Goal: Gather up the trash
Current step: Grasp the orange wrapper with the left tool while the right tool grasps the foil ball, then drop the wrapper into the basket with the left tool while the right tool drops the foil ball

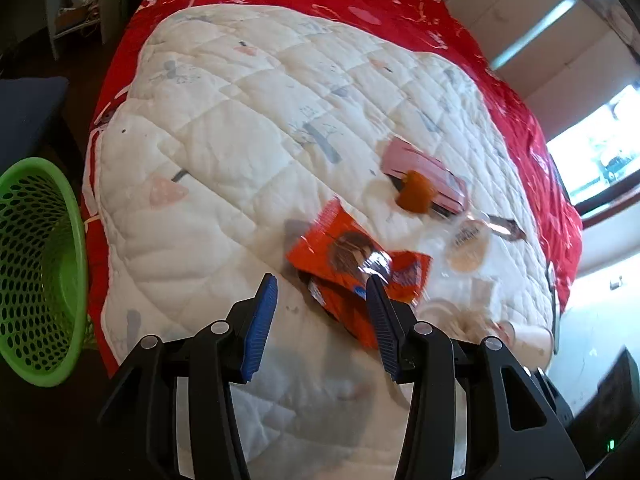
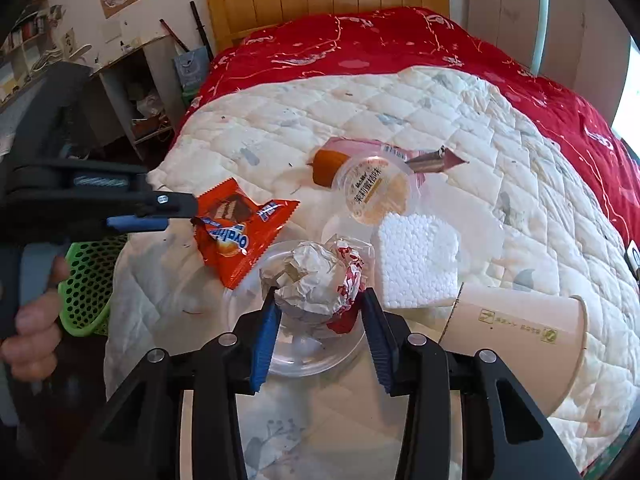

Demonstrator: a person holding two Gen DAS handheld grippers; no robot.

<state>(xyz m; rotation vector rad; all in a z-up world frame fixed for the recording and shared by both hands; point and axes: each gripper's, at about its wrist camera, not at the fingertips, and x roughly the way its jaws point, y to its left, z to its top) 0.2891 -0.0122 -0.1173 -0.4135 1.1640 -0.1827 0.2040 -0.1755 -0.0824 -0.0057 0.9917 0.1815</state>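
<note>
Trash lies on a white quilt (image 2: pixel 400 92). In the right wrist view my right gripper (image 2: pixel 320 300) is closed around a crumpled paper ball (image 2: pixel 316 276) that sits in a clear plastic bowl (image 2: pixel 304 356); both blue pads touch its sides. An orange snack wrapper (image 2: pixel 236 232) lies left of it. My left gripper (image 2: pixel 176 214), held by a hand (image 2: pixel 32 320), reaches that wrapper's edge. In the left wrist view the left gripper (image 1: pixel 322 284) stands open, its right fingertip over the orange wrapper (image 1: pixel 344 248), nothing pressed between the pads.
A jelly cup (image 2: pixel 376 192), a styrofoam block (image 2: pixel 416 264), a tipped paper cup (image 2: pixel 520 332), an orange lump (image 2: pixel 326 168) and a pink wrapper (image 2: pixel 360 145) lie nearby. A green mesh basket (image 1: pixel 40 272) stands on the floor beside the bed. A red blanket (image 2: pixel 360 40) covers the far half.
</note>
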